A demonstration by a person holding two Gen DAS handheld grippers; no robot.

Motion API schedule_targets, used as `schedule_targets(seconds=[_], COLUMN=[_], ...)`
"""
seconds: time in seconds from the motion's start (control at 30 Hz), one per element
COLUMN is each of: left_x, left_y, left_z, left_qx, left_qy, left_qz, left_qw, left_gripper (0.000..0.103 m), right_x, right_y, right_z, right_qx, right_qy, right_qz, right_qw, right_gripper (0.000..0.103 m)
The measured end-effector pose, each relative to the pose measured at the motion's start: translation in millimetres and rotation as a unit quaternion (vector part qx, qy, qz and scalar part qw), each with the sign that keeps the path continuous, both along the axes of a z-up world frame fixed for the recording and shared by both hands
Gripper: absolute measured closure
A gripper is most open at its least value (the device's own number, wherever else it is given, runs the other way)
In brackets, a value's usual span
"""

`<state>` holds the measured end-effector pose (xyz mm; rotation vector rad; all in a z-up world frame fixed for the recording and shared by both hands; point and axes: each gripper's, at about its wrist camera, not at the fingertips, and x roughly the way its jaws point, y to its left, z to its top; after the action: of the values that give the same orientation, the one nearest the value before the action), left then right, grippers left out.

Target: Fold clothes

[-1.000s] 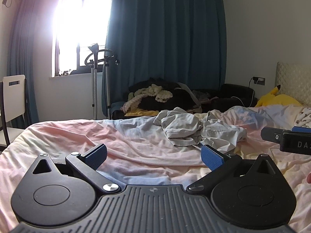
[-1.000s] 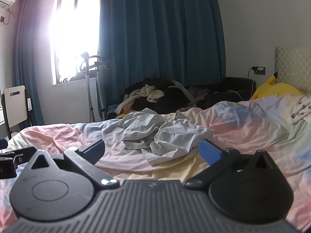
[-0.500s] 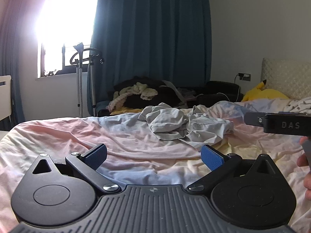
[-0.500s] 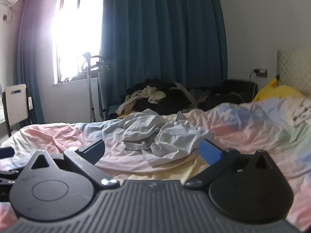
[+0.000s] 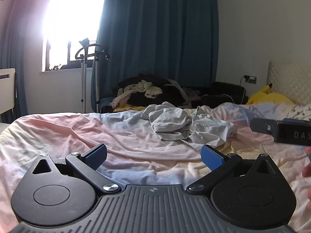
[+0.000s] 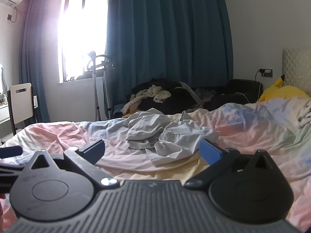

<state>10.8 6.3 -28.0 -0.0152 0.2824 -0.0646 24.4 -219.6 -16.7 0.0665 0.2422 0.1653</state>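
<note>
A crumpled grey shirt (image 5: 186,124) lay in a heap on the bed (image 5: 77,134), on its pink and yellow sheet, toward the far side. The left tool (image 5: 153,155) hovered low over the sheet well short of the shirt, released, its blue pads spread wide with nothing between them. The right tool (image 6: 152,152) hung likewise, spread wide and empty, with the shirt just beyond its tips.

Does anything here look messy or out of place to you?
Yes: a pale grey garment lies crumpled in a heap on the bed, not laid flat. The pastel sheet is rumpled too. Both grippers, left and right, are open and empty.
</note>
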Motion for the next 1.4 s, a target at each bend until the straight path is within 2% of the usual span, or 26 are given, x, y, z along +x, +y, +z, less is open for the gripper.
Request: schedule_targets(seconds=[0.3, 0.73, 0.8, 0.97, 1.13, 1.3, 1.4], left_x=[2.7, 7.4, 14.4, 58.5, 122.1, 186.3, 220.9], left_y=[-0.8, -1.6, -5.6, -8.5, -15.4, -35.6, -61.7], left_z=[2.0, 11.6, 10.3, 11.7, 2.7, -22.9, -40.0], left_qx=[0.007, 0.014, 0.024, 0.026, 0.043, 0.081, 0.141], left_qy=[-0.002, -0.018, -0.010, 0.044, 0.051, 0.064, 0.056], left_qz=[0.006, -0.010, -0.012, -0.013, -0.017, -0.033, -0.067], left_qw=[1.0000, 0.9997, 0.9996, 0.9986, 0.9976, 0.9940, 0.9861], left_gripper=[0.000, 0.000, 0.000, 0.000, 0.003, 0.008, 0.012], right_x=[-0.4, 0.0, -0.3, 5.5, 12.3, 24.3, 36.1], right_y=[0.0, -0.4, -1.3, -6.1, -10.6, -20.4, -29.5], right_z=[1.3, -0.5, -0.8, -3.7, -5.1, -5.5, -9.2], right_qx=[-0.001, -0.002, 0.000, 0.005, 0.021, 0.036, 0.045], right_qy=[0.000, 0.001, 0.001, 0.015, 0.028, 0.035, 0.041], right_qz=[0.006, 0.000, -0.001, -0.008, -0.009, -0.004, -0.013], right_qw=[1.000, 1.000, 1.000, 1.000, 0.999, 0.999, 0.998], right_gripper=[0.000, 0.000, 0.000, 0.000, 0.000, 0.000, 0.000])
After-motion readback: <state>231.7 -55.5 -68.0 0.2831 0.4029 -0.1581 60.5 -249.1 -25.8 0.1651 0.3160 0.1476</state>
